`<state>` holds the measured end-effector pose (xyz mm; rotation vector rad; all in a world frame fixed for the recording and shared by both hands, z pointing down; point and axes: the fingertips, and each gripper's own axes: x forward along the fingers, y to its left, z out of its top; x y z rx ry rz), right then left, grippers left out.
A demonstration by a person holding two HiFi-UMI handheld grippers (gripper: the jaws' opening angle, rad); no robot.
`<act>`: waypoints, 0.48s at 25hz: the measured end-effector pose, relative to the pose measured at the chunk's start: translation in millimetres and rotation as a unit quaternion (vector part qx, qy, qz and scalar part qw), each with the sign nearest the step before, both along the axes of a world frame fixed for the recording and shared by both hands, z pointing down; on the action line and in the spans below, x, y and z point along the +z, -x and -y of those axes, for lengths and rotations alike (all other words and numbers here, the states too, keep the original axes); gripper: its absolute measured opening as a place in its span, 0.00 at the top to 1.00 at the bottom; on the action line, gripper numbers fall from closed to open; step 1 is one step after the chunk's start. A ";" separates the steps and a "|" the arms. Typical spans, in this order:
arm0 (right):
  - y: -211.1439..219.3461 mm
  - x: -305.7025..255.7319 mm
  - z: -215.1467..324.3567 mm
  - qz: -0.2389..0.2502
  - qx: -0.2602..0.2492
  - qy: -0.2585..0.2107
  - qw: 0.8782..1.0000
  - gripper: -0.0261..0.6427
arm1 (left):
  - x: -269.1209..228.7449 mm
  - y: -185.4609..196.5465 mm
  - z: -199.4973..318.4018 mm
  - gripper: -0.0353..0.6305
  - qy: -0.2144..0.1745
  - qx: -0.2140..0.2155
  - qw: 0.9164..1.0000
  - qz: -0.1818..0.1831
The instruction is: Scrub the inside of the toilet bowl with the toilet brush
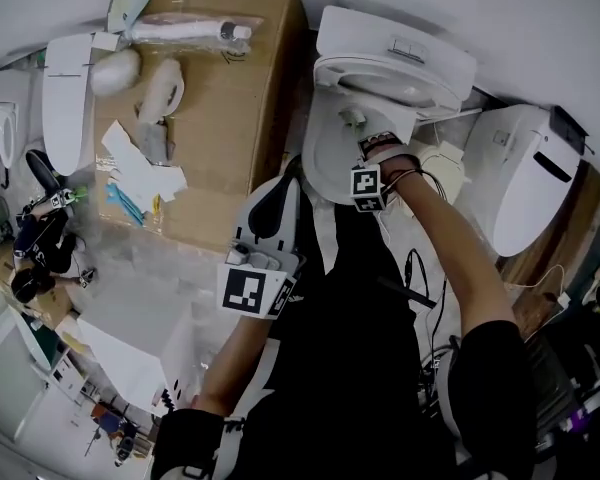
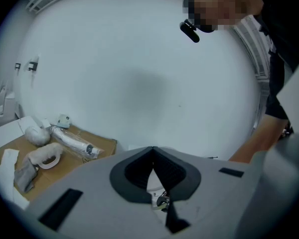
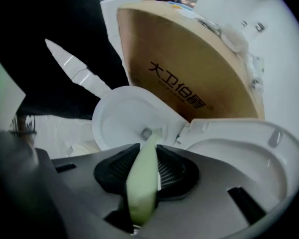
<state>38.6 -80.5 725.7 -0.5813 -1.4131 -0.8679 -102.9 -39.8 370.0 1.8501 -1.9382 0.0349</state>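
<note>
A white toilet bowl [image 1: 327,153] stands at the top middle of the head view with its lid and seat raised [image 1: 395,63]. My right gripper [image 1: 370,158] reaches over the bowl's rim and is shut on the pale green handle of the toilet brush [image 3: 143,178]. The brush head [image 3: 149,132] is down inside the bowl [image 3: 117,116], near the drain. The raised seat [image 3: 229,148] fills the right of the right gripper view. My left gripper [image 1: 272,200] hangs left of the bowl, shut and holding nothing [image 2: 153,151], and faces a bare white wall.
A large cardboard box [image 1: 225,78] with wrapped parts on top stands close to the toilet's left. A second white toilet [image 1: 525,178] stands to the right. Another seat unit [image 1: 68,98] lies at the far left. Cables [image 1: 420,288] trail on the floor by my right arm.
</note>
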 end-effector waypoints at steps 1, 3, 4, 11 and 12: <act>-1.6 0.8 -5.9 0.009 0.060 0.023 0.998 0.80 | -1.5 0.6 -1.2 0.94 -0.002 0.014 1.000 -0.001; -4.1 -3.6 -12.5 0.033 0.218 0.075 0.973 0.80 | -4.7 1.5 -1.7 0.94 -0.005 0.042 0.999 -0.003; -6.1 -7.9 -12.1 0.048 0.312 0.099 0.944 0.80 | -6.0 1.8 -0.7 0.94 -0.007 0.057 0.998 -0.004; -49.4 -24.1 0.7 0.168 0.825 0.177 0.510 0.79 | -7.5 -9.9 13.3 0.94 -0.019 0.155 0.988 -0.015; -58.5 -21.7 -0.1 0.182 0.864 0.178 0.435 0.79 | -7.9 -12.3 14.9 0.94 -0.020 0.167 0.986 -0.016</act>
